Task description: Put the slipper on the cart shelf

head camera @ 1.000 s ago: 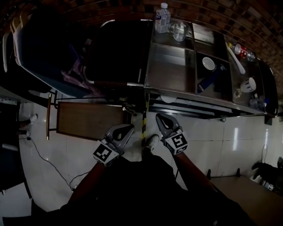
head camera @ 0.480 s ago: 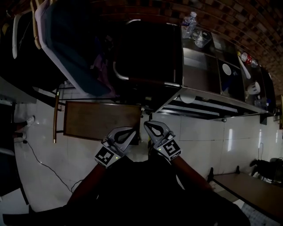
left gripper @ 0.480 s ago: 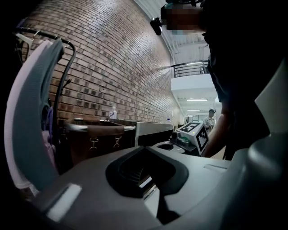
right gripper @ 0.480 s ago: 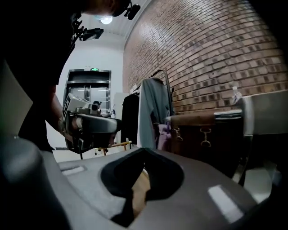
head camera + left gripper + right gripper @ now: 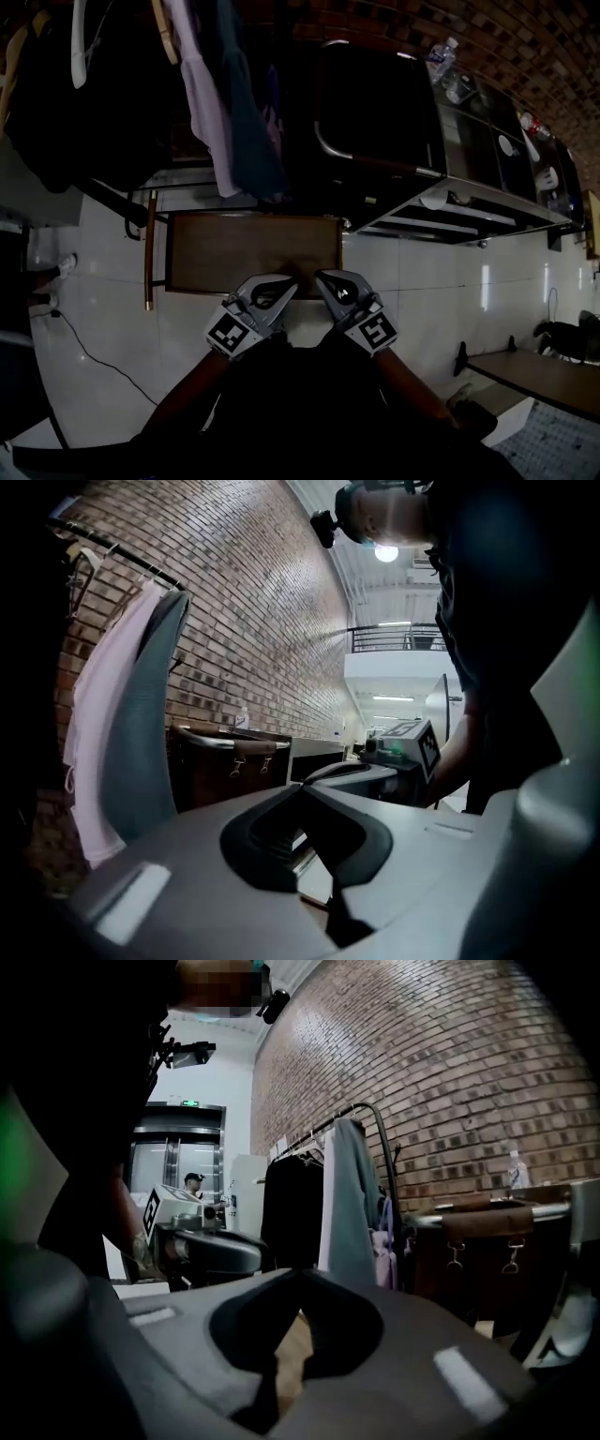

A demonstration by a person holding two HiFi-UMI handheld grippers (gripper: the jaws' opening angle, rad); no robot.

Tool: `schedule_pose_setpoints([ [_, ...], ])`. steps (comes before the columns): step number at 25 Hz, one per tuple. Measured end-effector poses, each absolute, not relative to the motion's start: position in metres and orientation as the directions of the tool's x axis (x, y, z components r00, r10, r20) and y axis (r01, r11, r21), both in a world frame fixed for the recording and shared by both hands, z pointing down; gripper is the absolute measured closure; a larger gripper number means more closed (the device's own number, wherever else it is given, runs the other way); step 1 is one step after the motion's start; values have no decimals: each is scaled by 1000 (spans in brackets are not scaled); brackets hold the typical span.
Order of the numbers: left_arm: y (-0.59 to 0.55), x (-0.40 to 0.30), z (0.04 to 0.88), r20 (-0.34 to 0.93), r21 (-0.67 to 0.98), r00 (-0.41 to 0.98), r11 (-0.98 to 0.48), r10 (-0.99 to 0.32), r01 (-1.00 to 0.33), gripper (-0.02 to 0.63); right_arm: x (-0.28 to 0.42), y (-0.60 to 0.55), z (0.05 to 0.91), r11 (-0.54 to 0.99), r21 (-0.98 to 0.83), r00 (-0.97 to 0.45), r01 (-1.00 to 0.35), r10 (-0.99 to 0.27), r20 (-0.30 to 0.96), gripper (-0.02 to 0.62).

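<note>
Both jaws together, empty, left gripper (image 5: 281, 284), right gripper (image 5: 325, 277) at wooden table (image 5: 248, 253), cart (image 5: 473, 141) shifted right.

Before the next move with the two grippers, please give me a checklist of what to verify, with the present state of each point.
1. Left gripper free: ok, jaws together, nothing between them.
2. Right gripper free: ok, jaws together, nothing between them.
3. Slipper in sight: not ok, no view shows one.
4. Cart in sight: ok, at the upper right of the head view.
5. Free room on its shelves: cannot tell, too dark and small.
6. Way ahead clear: not ok, a low wooden table stands right in front of both grippers.
</note>
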State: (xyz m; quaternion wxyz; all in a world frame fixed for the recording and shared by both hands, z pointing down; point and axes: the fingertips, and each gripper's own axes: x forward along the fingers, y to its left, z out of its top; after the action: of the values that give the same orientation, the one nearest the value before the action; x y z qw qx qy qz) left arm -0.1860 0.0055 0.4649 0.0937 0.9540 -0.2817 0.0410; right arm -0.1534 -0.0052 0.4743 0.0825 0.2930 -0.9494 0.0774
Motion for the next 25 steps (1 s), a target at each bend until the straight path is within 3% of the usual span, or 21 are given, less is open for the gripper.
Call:
schedule_pose_setpoints([
  [8, 16, -203, 459, 107, 137, 840, -829, -532, -542, 603, -177, 19, 458, 826, -105, -826, -553, -528, 199, 595],
  [25, 34, -172, 439, 88, 72, 820, -817, -566, -572, 603, -144, 37, 439, 831, -94, -833, -549, -533, 151, 595],
])
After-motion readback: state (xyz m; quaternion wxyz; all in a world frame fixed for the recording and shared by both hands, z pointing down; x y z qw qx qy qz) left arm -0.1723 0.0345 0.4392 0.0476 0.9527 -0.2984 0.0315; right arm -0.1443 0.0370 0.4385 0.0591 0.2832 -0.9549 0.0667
